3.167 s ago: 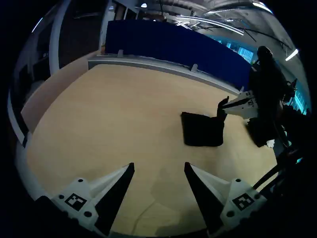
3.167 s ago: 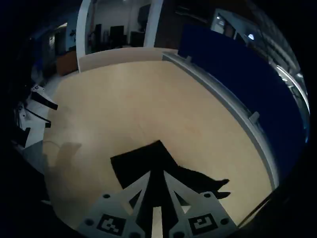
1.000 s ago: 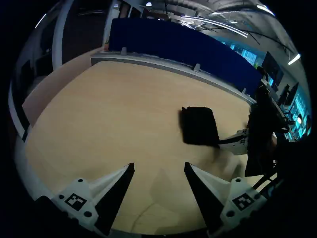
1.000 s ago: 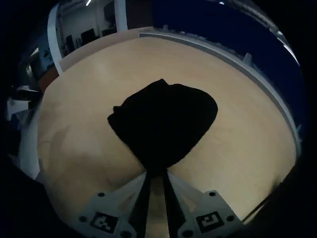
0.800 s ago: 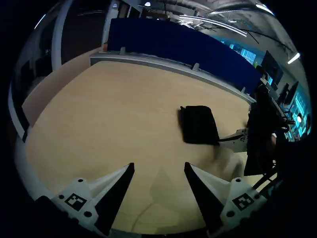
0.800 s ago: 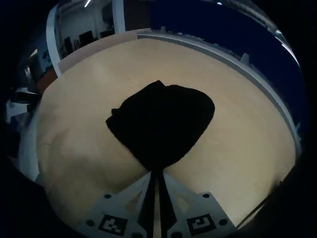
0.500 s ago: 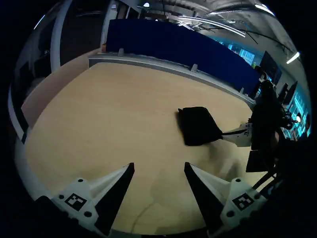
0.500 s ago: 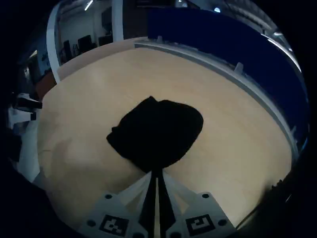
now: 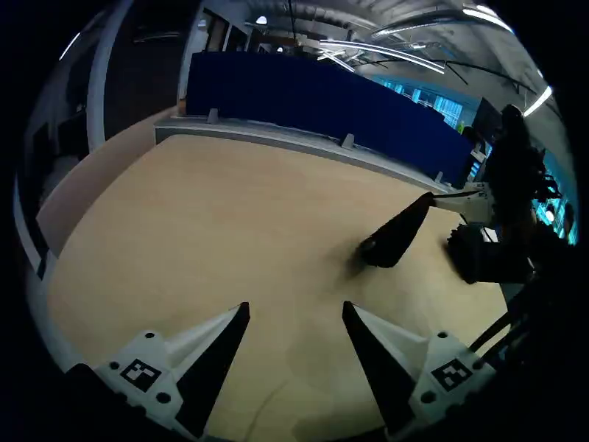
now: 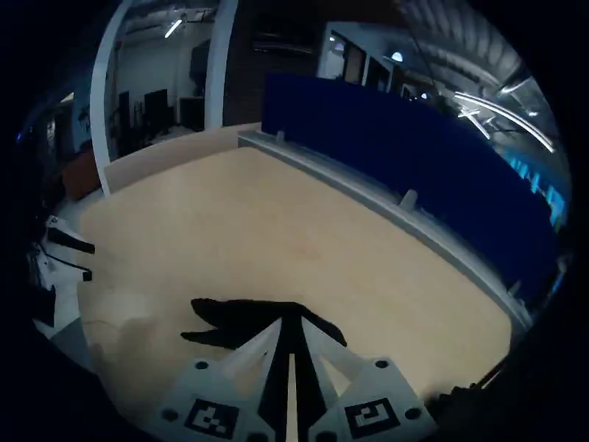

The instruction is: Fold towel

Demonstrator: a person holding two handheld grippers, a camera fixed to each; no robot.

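1 hand-held gripper (image 10: 290,325), R, nips towel (image 10: 227,315)

The right hand-held gripper (image 9: 436,200) has risen, pulling the flat towel (image 9: 390,239) up by one edge off the table (image 9: 221,221).

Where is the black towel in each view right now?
Left gripper view: the black towel is right of centre, hanging slantwise from the right gripper.
Right gripper view: the towel is at bottom centre, just ahead of that gripper's shut jaws.
Shared landmark: the blue partition behind the table.
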